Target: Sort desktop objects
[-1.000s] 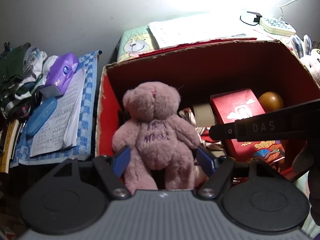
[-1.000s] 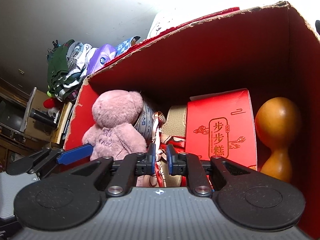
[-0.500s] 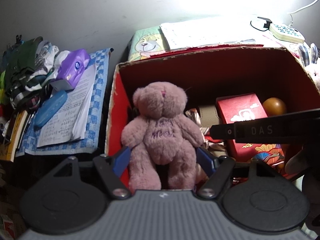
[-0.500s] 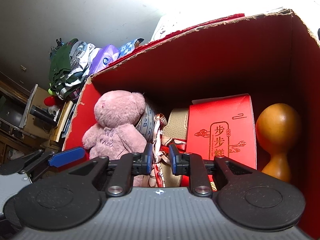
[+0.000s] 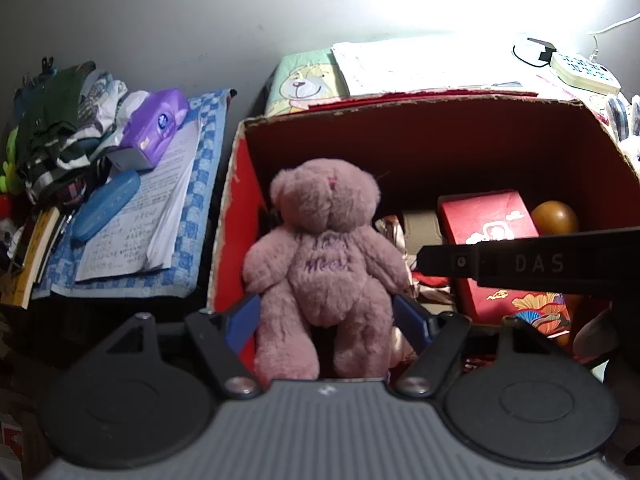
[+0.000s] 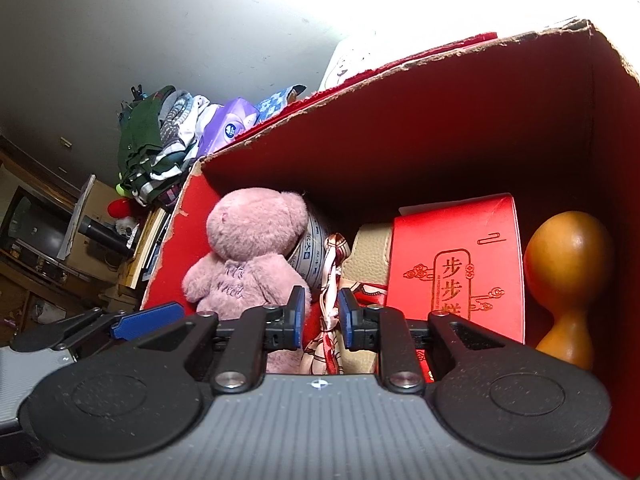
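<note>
While bear (image 5: pixel 324 256) fills box (image 5: pixel 440 136), gourd (image 6: pixel 568 276) beside

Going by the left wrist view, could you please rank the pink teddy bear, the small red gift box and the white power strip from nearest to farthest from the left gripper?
1. Pink teddy bear: between the left gripper fingers, at the cardboard box's left end.
2. Red gift box: deeper in the box, to the right.
3. White power strip: beyond the box, at the far right of the desk.
</note>
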`<state>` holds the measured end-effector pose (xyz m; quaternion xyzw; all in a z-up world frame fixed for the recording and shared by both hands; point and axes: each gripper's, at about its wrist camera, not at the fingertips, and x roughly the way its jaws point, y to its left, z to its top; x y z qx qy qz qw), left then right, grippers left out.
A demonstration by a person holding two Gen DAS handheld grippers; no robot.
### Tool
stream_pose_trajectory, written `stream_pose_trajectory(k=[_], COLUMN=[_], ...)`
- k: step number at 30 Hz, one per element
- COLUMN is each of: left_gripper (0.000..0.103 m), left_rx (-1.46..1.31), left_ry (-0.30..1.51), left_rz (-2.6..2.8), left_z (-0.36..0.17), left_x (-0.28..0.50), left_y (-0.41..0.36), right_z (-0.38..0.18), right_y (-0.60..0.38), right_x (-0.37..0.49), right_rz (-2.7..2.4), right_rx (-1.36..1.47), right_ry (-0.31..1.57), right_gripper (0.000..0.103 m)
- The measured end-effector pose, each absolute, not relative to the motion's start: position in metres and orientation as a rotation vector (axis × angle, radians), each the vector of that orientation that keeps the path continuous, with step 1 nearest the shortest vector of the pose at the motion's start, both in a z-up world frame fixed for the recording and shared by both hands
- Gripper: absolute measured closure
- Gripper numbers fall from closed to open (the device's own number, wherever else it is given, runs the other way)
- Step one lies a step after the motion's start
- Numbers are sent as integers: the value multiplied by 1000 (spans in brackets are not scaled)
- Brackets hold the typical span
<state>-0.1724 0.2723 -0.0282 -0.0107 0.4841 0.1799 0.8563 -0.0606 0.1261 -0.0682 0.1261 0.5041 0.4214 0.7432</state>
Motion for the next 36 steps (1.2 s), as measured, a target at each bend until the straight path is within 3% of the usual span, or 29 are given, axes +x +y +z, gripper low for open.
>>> stream_pose_trajectory(k=[8, 19, 28, 36], left_gripper=[27, 27, 26, 24], left_rx=[-43, -114, -94, -63], left_ry=[1027, 929, 821, 859], left_rz=[444, 478, 201, -85], left_z=[-29, 11, 45, 30], left_x=[-171, -173, -148, -96], left_y=[270, 250, 167, 68], right_z=[-68, -41, -29, -36], right_y=[121, 78, -19, -143], right_x=[-60, -61, -50, -34], right_rz=[979, 1071, 1044, 788], right_rx=[331, 407, 588, 704], right_ry=[1080, 951, 882, 825], right_gripper=[81, 81, 81, 79])
